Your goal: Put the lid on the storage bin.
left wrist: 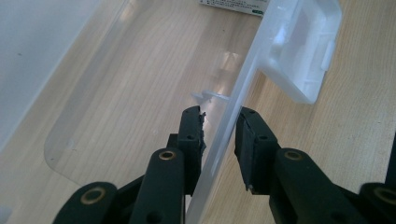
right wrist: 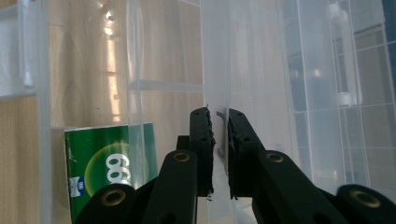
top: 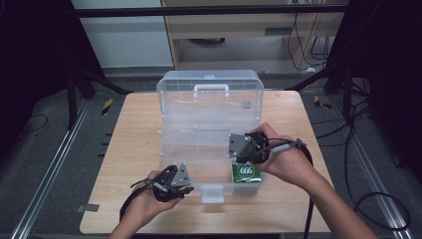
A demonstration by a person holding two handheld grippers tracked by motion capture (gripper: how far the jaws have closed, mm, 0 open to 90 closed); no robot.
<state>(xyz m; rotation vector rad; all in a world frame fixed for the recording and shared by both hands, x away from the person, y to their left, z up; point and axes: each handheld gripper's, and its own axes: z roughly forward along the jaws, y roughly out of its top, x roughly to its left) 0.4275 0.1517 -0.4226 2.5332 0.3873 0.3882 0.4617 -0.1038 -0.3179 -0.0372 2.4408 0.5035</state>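
Observation:
A clear plastic case [top: 209,119] stands open on the wooden table [top: 134,149], its lid with a white handle [top: 211,89] leaning back. A green packet marked 666 [top: 245,173] [right wrist: 112,168] lies in the front right compartment. My left gripper [top: 190,187] [left wrist: 219,113] sits at the case's front wall [left wrist: 252,65], one jaw inside and one outside, pads pressed on it just left of the white latch [left wrist: 303,51] [top: 212,193]. My right gripper [top: 239,158] [right wrist: 218,112] hangs over the case's right side, shut on a thin clear upright edge of the inner tray.
The table ends close behind the lid and close to the case's front. Dark floor with cables [top: 383,199] and metal rails [top: 54,164] surrounds it. Bare wood lies left [top: 129,129] and right [top: 291,119] of the case.

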